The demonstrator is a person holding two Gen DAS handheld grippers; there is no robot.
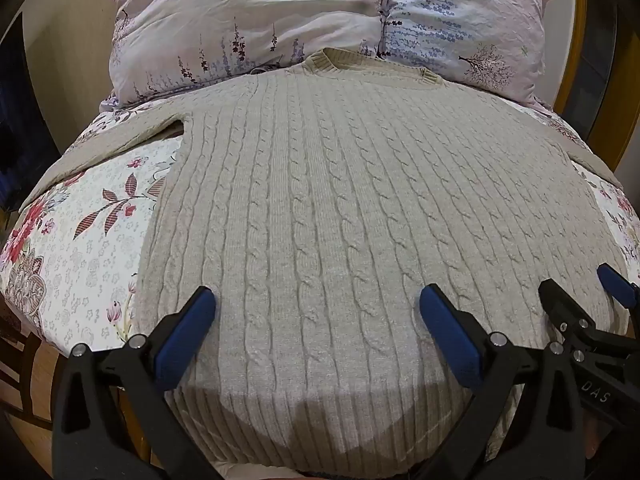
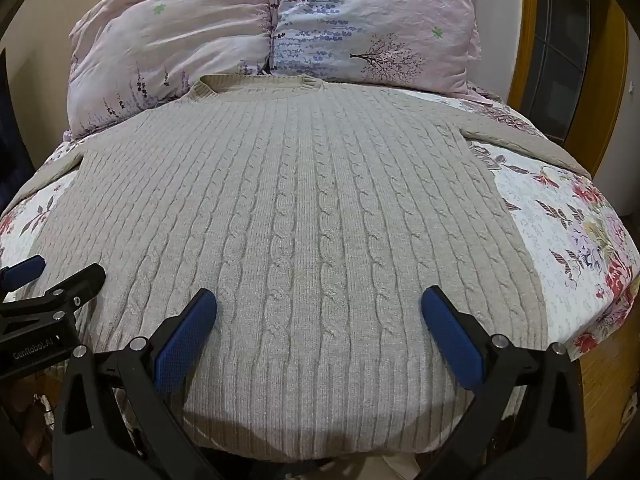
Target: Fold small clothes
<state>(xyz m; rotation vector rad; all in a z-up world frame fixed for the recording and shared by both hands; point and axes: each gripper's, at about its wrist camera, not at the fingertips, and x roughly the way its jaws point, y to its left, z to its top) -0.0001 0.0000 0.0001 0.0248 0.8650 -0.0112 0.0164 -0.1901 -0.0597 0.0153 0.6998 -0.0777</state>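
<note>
A beige-grey cable-knit sweater (image 1: 340,208) is spread flat, front or back up, on a floral bedsheet (image 1: 92,248); its ribbed collar (image 1: 320,62) is laid against the pillows (image 1: 280,12); both sleeves are stretched outward to the sides; the ribbed hem (image 2: 320,436) is draped over the near edge

1. The left gripper (image 1: 318,308) has two black plastic arms that taper forward, each tipped with a blue, finely textured pad.
2. Round silver pivot pins sit on each arm just behind the pads.
3. The right gripper (image 2: 319,310) is built the same: black arms, blue pads, silver pins.
4. White lettering "DAS" shows on the right gripper's black body in the left wrist view.
5. "GenRobot.AI" is printed in white on the left gripper's body in the right wrist view.
</note>
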